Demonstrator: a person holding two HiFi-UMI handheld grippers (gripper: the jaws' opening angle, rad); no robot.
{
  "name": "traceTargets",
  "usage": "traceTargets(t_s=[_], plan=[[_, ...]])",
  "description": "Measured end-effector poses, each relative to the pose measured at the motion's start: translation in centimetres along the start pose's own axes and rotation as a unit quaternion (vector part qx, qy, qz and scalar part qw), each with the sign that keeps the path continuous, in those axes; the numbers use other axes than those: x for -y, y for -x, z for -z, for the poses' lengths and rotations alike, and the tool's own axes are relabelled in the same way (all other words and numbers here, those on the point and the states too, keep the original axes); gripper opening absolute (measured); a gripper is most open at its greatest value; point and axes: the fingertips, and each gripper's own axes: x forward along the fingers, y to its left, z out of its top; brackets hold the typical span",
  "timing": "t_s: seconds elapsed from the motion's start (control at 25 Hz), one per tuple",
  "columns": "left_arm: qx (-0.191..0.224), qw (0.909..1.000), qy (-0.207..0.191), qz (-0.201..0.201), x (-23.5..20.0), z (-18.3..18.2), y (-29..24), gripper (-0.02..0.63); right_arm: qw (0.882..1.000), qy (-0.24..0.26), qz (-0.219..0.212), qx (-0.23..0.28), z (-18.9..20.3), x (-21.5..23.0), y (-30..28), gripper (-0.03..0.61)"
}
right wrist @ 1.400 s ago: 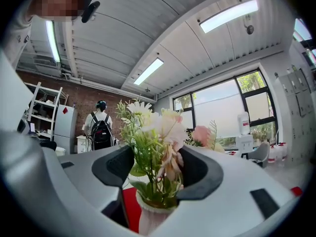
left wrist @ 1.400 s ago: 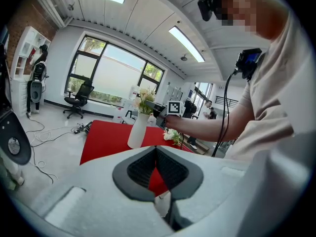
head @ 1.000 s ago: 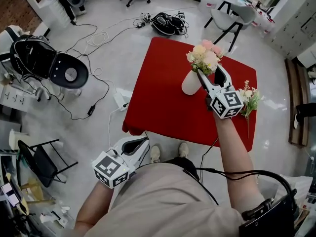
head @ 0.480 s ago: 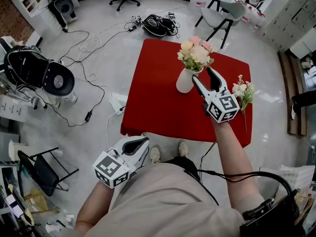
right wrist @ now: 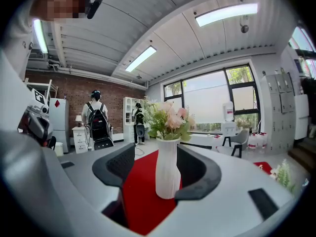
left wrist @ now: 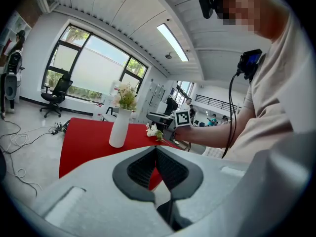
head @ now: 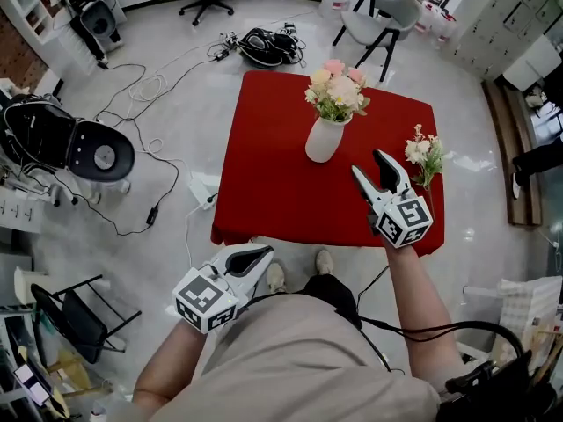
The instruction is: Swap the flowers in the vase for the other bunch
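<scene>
A: Right gripper (head: 369, 164): spread jaws, just been closing a little, nothing between the pads. Near the tall white ceramic-looking vase (head: 323, 139), aimed at it, not touching. Left gripper (head: 261, 253): jaws pressed together, empty, low by the torso, off the square red-clothed table (head: 273, 183).
B: Task items?
A: Pink-and-cream flower bunch (head: 335, 89) upright in the vase, mid-table. Small white-flowered spare bunch (head: 421, 150) flat near the table's right edge, just beside the right gripper.
B: Risks?
A: Mainly tipping. Tall, narrow, unheld, so likely to go over if pulled sideways by the stems. Safer lifted straight up, or steadied with the left gripper. Also possible: crushing soft stems with a hard pinch, or sweeping the spare bunch off the edge with the wrist.
</scene>
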Motion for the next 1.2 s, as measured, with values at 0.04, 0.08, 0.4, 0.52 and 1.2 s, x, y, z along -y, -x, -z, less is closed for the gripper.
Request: traceTargets(t_s=[0.04,0.08,0.4,0.52,1.2], plan=[[-0.002,1.0000,-0.001,0.007,0.2,0.0,-0.1,0.006,1.000,-0.002,0.003,-0.005,0.3,-0.3,0.9,0.269],[-0.004,0.9999,-0.002,0.013,0.4,0.0,-0.3,0.006,1.000,-0.004,0.007,-0.008,0.6,-0.7,1.8,0.255],[-0.023,0.9981,-0.019,0.054,2.5,0.5,-1.9,0.006,0.998,-0.026,0.030,-0.045,2.8,-3.9,9.3,0.040],[-0.022,0.9977,-0.023,0.060,3.4,0.4,-2.3,0.006,0.997,-0.025,0.015,-0.075,4.0,-5.6,11.3,0.021],[-0.019,0.9977,-0.016,0.063,11.3,1.6,-5.7,0.006,0.994,-0.032,-0.048,-0.097,4.8,-9.8,20.3,0.012]])
